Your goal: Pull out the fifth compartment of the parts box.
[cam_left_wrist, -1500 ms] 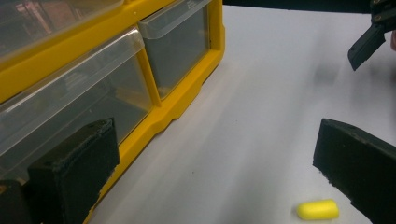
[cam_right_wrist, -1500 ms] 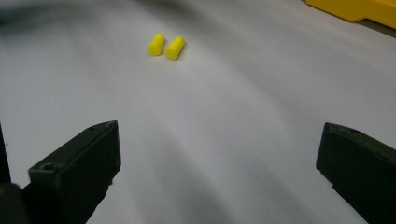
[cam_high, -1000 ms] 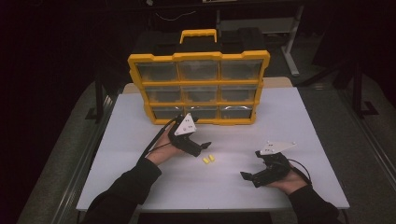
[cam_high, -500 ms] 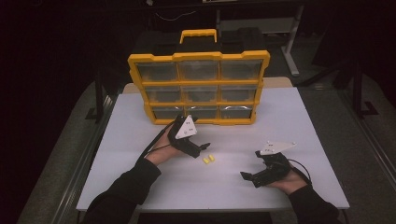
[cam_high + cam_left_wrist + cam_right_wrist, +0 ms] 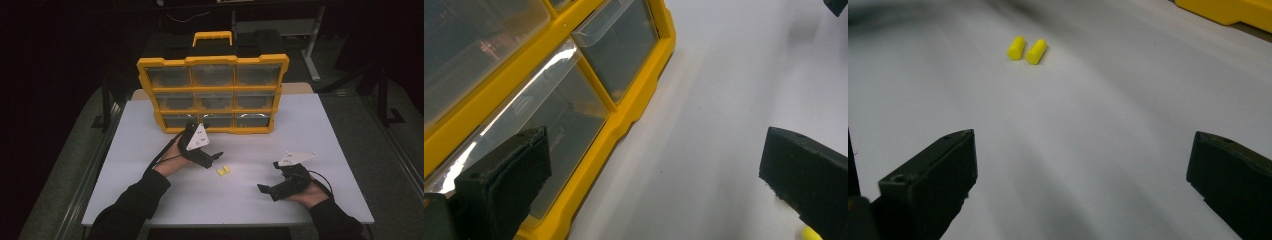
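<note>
Now the left claw [image 5: 212, 159] hangs wide open with nothing in it, low over the white table [image 5: 150, 150]. It sits just in front of the bottom row of the yellow box [image 5: 212, 95]. In the left gripper view one black jaw is in front of a clear drawer [image 5: 559, 130] and the other is over bare table, with a bit of yellow peeking out by its tip. The right claw [image 5: 265, 189] is wide open too and holds nothing. It rests low near the front edge of the table and points at the plugs [image 5: 1027, 49].

The plugs are small yellow foam bits. They lie side by side, almost touching, on the open table between the two claws, close to the left one.

I think the job right now is to pick up a plug and put it in a drawer. To do it well, the left claw should come down so one plug sits right between its jaws. It should squeeze softly, because foam squashes and can pop out. It should grab only one plug and try not to bump the other, which could roll away. A drawer has to be pulled out first, since they all look shut.

Count them: two plugs, two claws, one box. The box has nine drawers, three rows of three, and one handle [image 5: 213, 39] on top.
</note>
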The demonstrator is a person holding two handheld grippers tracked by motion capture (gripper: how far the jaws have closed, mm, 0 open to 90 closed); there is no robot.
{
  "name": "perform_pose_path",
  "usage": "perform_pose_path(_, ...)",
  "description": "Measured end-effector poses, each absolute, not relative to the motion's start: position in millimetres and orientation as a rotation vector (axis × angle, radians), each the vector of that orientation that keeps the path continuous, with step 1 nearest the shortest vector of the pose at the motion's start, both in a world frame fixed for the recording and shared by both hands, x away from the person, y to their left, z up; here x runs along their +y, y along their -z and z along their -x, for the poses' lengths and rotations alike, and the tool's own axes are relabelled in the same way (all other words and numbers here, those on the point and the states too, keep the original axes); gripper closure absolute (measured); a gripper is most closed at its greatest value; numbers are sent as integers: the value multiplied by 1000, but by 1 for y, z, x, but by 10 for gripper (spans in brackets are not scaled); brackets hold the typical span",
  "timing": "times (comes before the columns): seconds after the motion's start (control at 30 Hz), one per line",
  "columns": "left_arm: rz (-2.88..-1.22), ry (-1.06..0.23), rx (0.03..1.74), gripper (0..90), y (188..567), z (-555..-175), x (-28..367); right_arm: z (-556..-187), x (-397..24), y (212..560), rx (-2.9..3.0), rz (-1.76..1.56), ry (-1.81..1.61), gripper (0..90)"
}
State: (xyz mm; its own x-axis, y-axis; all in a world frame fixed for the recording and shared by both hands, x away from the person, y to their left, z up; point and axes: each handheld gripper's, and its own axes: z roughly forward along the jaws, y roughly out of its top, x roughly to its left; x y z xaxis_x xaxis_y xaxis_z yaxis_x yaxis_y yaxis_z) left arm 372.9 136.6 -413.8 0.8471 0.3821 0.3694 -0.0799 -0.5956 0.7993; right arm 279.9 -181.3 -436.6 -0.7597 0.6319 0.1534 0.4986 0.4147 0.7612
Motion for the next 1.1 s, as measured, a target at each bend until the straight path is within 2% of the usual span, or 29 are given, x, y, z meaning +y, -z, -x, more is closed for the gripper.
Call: perform_pose_path(1.1, -2144, -837, 121, 0, 415, -367, 135, -280, -181, 437, 2507, -1004, -1267, 0)
